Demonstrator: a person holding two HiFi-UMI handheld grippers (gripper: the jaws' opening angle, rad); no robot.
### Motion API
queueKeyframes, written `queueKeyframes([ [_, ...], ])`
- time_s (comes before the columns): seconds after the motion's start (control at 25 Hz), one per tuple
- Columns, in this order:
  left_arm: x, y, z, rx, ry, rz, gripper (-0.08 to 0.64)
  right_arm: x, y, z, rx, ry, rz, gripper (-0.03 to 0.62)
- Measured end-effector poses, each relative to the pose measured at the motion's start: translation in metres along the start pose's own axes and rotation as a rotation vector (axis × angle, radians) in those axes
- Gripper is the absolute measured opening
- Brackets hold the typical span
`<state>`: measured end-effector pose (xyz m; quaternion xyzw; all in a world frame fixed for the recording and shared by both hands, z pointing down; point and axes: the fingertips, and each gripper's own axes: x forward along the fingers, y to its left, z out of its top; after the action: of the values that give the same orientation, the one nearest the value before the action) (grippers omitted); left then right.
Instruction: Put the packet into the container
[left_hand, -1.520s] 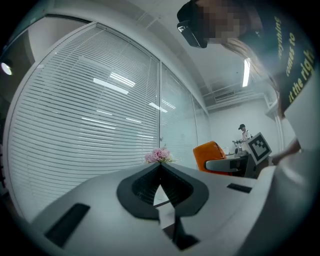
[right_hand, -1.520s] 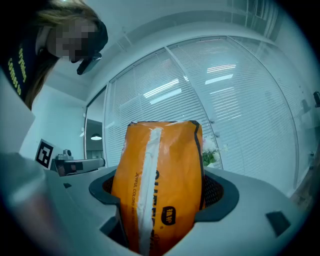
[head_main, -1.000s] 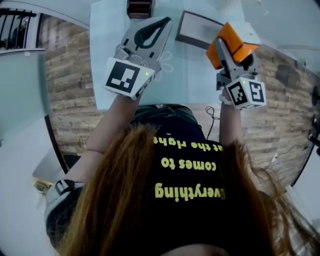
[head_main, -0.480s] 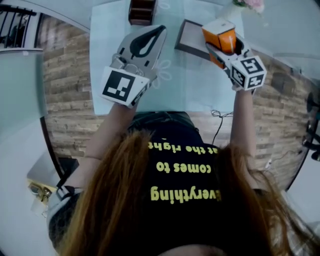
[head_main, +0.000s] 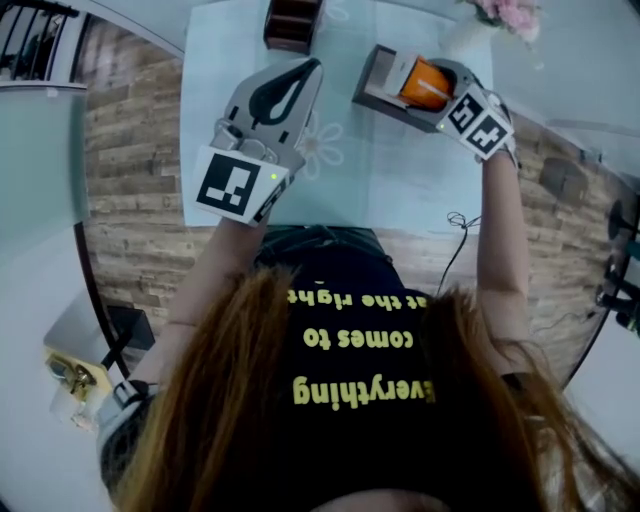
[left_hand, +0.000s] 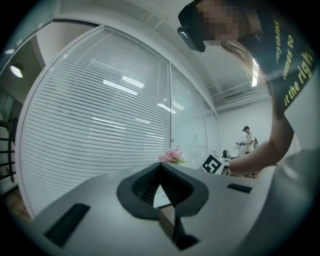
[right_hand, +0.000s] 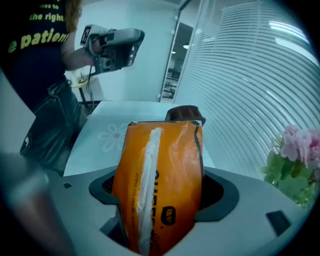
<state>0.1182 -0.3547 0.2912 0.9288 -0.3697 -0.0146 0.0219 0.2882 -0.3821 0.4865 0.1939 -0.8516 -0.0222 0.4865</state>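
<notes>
Shirt (head_main: 362, 362): yellow print "Everything comes to ... the right".

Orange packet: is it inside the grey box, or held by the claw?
Held. The right gripper clamps the orange packet over the grey container; how deep inside it sits, cannot tell.

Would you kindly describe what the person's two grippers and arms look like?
Both the left claw and right claw are light grey shells with dark-lined jaw openings, each carrying a white cube with black square markers. The forearms are bare; the top is black with yellow lettering.
</notes>
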Motion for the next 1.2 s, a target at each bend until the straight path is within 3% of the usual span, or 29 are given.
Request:
queueKeyframes([
  [0.12, -0.003, 0.002, -0.002, -0.001, 0.006, 0.011, 0.002, 0.015, 0.003, -0.01, -0.051, 0.061, 0.064, 0.402],
  [0.4, -0.012, 0.012, -0.005, -0.004, 0.02, 0.046, 0.002, 0.04, -0.007, -0.015, 0.067, 0.042, 0.145, 0.402],
  [0.6, -0.016, 0.014, -0.008, -0.012, 0.036, 0.065, 0.002, 0.055, -0.006, -0.023, 0.085, 0.081, 0.179, 0.403],
  [1.2, -0.013, 0.01, -0.007, -0.008, 0.04, 0.059, 0.002, 0.059, -0.004, -0.021, 0.129, 0.045, 0.224, 0.414],
])
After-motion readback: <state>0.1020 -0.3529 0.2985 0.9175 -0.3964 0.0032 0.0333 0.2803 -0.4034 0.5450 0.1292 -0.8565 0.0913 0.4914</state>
